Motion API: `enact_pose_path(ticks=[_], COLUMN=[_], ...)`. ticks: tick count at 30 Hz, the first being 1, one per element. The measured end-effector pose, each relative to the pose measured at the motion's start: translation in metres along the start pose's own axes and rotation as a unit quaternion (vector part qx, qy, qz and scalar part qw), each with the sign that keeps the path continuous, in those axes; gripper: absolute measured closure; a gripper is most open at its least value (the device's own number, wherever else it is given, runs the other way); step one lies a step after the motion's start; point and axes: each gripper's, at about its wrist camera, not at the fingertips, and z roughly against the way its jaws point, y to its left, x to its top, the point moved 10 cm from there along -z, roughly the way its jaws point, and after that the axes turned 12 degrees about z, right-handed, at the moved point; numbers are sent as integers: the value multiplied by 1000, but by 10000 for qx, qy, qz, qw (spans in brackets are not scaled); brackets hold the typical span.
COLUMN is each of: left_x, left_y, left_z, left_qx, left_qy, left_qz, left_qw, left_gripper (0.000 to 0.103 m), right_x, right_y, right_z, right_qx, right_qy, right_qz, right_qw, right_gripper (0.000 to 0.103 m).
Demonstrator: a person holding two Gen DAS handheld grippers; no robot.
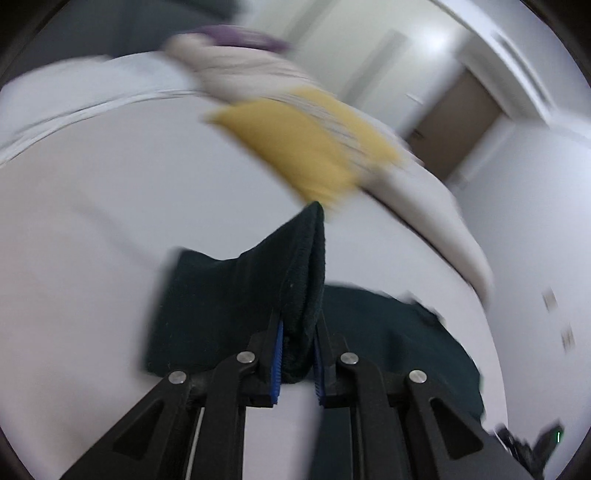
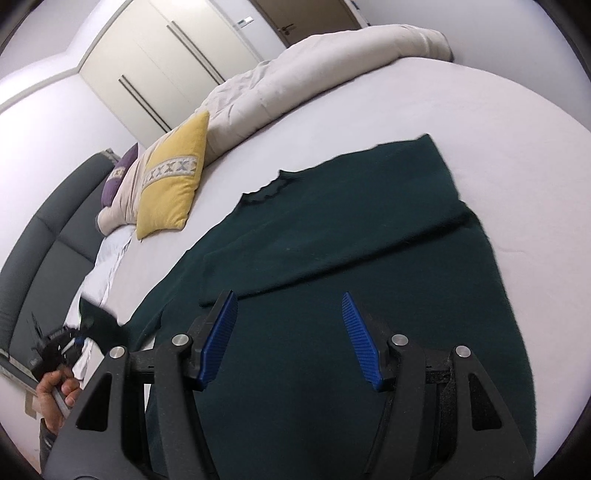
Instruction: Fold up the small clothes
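Two hand-held grippers over the bed (image 2: 406,103) — left hand-held gripper (image 1: 297,354) clamped on a raised fold of the dark green sweater (image 2: 369,229), right hand-held gripper (image 2: 288,332) half open, empty, above the sweater spread mid-bed; yellow cushion (image 2: 173,184) toward the headboard edge.

White bed (image 2: 480,92), dark padded headboard (image 2: 48,221), cream wardrobe (image 2: 166,62), brown door (image 2: 306,14).

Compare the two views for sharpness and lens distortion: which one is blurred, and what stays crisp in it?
Left wrist view: motion-smeared yellow cushion and bedding, yet the left claw and its pinched dark green garment stay crisp. Right wrist view: sharp throughout, fisheye bowing the bed edge.
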Motion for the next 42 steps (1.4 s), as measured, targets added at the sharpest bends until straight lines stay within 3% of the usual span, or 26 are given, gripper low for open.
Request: enact_pose_path(ticks=[3, 6, 9, 10, 11, 12, 14, 18, 21, 23, 24, 25, 27, 28, 31, 37, 40, 42], left_x=[-70, -132, -175, -180, -181, -180, -170, -119, -87, -73, -68, -63, -57, -53, -45, -24, -16, -15], left_y=[-74, -112, -109, -104, -100, -95, -89, -51, -21, -3, 5, 14, 24, 28, 32, 12, 3, 2], left_z=[-41, -87, -113, -110, -100, -85, -62, -29, -20, -19, -19, -20, -24, -25, -30, -46, -67, -88], left_qx=[-289, -347, -238, -271, -335, -346, -452, -442, -262, -145, -100, -65, 21, 42, 76, 94, 332, 547], left_qy=[434, 993, 1504, 1561, 1512, 1427, 1133, 733, 522, 449, 436, 428, 405, 383, 328, 255, 257, 368], left_qz=[-656, -1005, -1091, -1058, -1066, -1130, -1228, -853, -597, -458, -384, -312, -256, -228, -155, -302, -516, -588], left_qw=[9965, 9894, 9823, 9817, 9822, 9827, 9849, 9927, 9965, 9978, 9983, 9986, 9989, 9990, 9993, 9992, 9978, 9961], left_gripper=[88, 85, 73, 71, 62, 47, 36, 35, 35, 35, 35, 35, 35, 35, 35, 34, 33, 33], right_x=[-8, -19, -31, -33, -34, -34, -30, -24, -25, -29, -28, -29, -31, -26, 0, 74, 88, 82], right_y=[-18, -30, -34, -33, -30, -26, -12, 45, 79, 99, 106, 114, 120, 124, 132, 93, 34, -13], right_z=[-2, -10, -23, -27, -34, -38, -50, -93, -137, -166, -174, -183, -187, -182, -154, -107, -110, -126], right_qx=[-30, -74, -132, -132, -85, -51, 16, 459, 517, 529, 446, 268, -40, 46, 133, -28, -230, -424], right_qy=[68, 249, 540, 621, 693, 702, 674, 862, 1210, 1440, 1472, 1523, 1612, 1558, 1189, 536, 597, 873], right_qz=[-167, -277, -253, -245, -234, -223, -150, 245, 352, 417, 562, 885, 1236, 1261, 1597, 1799, 1413, 1045], right_qw=[9998, 9993, 9981, 9977, 9973, 9973, 9976, 9949, 9907, 9873, 9865, 9840, 9791, 9797, 9799, 9822, 9879, 9898], right_gripper=[46, 46, 46, 45, 42, 33, 29, 29, 30, 36, 48, 71, 91, 97, 97, 97, 97, 97])
